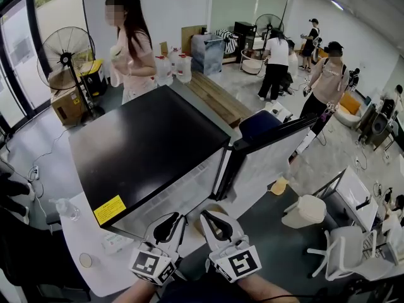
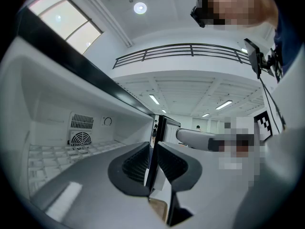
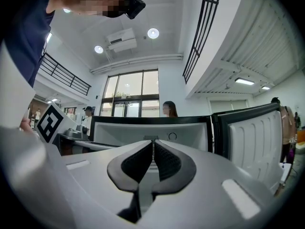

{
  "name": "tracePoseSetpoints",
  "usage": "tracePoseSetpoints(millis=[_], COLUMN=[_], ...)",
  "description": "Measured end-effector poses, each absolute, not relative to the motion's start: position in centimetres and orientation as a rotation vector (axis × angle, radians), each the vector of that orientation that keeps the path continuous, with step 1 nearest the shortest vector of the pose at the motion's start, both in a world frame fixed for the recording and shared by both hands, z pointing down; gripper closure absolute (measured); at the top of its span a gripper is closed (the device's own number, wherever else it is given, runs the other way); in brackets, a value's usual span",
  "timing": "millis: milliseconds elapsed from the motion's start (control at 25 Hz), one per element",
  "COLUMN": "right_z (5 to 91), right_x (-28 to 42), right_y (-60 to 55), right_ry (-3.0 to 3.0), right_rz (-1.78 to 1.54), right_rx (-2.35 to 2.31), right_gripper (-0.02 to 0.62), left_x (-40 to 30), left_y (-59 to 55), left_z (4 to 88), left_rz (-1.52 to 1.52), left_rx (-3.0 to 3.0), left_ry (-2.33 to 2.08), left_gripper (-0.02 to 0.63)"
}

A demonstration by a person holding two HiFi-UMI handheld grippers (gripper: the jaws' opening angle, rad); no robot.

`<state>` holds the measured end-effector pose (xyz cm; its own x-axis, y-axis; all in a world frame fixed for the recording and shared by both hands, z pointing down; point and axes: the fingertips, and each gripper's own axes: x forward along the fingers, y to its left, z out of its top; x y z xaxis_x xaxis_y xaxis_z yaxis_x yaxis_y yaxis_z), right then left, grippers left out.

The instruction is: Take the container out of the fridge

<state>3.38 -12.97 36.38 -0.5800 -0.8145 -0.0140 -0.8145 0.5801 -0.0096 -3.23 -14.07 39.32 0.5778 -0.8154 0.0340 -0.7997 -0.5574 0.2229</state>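
The left gripper [image 2: 152, 147] and the right gripper [image 3: 153, 146] are pointing level, each with its jaws pressed together on nothing. The fridge [image 1: 145, 150] is standing open straight ahead of them, its door [image 1: 268, 160] hanging off to the right gripper's right. The container cannot be made out.

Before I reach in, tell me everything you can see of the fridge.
The fridge is a compact box with a glossy black top carrying a yellow sticker at its near left corner. Its door stands swung open to the right, black outside, with a white ribbed liner inside. The interior is white, with a fan grille and a round dial on the back wall and a white wire shelf.
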Motion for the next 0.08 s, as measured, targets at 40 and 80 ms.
tracePoseSetpoints(millis=[40,80], right_z=[36.41,36.44], right_x=[3.37,3.36], right_y=[-12.91,-12.86], right_ry=[2.779,2.78], right_rz=[-0.005,-0.007], right_rx=[-1.431,-1.431], right_gripper=[0.577,0.577], left_x=[-3.22,-3.21], left_y=[-14.01,-13.94], left_z=[39.36,39.4], left_rz=[-0.107,-0.106], left_rx=[2.594,2.593], left_ry=[-1.348,-1.348], left_gripper=[0.555,0.555])
